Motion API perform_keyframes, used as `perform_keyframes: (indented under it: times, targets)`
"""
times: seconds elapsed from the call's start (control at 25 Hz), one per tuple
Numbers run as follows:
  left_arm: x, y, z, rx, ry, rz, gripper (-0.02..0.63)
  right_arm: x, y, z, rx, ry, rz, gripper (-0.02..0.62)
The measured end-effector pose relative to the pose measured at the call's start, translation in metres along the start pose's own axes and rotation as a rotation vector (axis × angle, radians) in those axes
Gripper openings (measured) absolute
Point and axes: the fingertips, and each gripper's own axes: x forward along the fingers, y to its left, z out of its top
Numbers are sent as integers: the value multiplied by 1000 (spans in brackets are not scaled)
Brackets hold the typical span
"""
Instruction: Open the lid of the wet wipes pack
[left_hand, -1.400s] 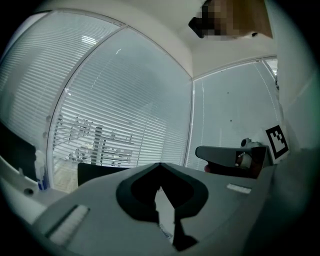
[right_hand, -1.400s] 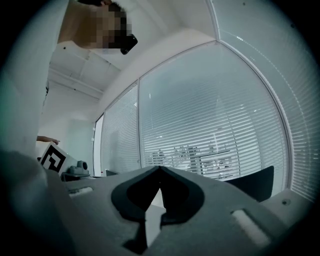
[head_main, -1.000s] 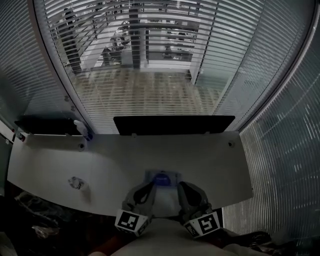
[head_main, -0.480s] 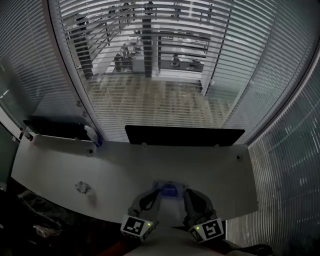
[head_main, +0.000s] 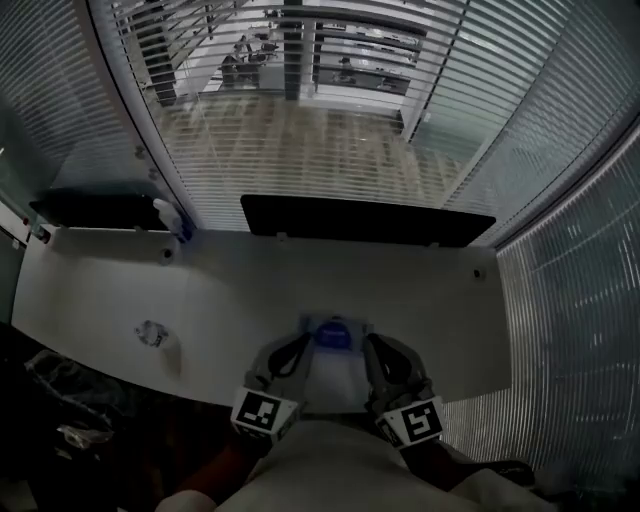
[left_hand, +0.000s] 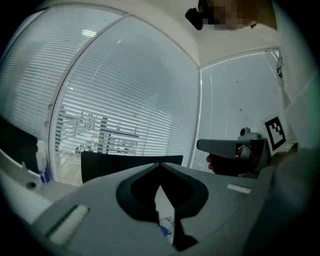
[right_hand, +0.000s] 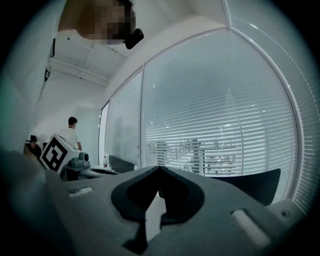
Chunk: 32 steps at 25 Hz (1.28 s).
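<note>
As the left claw (head_main: 302, 346) and right claw (head_main: 368, 344), both pressed together, flank the wet wipes pack (head_main: 331, 335) on the bench (head_main: 120, 290), they seem poised for its lid.

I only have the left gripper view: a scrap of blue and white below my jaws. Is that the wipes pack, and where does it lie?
Observer: Yes. The head view shows the wipes pack lying on the white table near its front edge, between the tips of the left gripper and the right gripper.
Operator: Is the right one holding anything?
Observer: No. The right gripper view shows its jaws together, nothing between them.
Operator: Anything else on the table?
Observer: A small crumpled thing far to the left, apart from the pack.
</note>
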Motion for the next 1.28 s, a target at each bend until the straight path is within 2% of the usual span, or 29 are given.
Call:
perform_keyframes:
  times: [0.32,0.68,1.0,1.28]
  targets:
    - [9,26,-53,-16,97,20,3,24,9,-34,-56,117,62,2]
    - [25,47,-120,-46,214,9,3,47,10,-95,-163,236,102,2]
    - [44,53,-172,-9,326,2,2,55,17,-156,-268,375,165,2]
    - [60,63,-220,4,430,14,2,61,22,-201,-318,472,209,2]
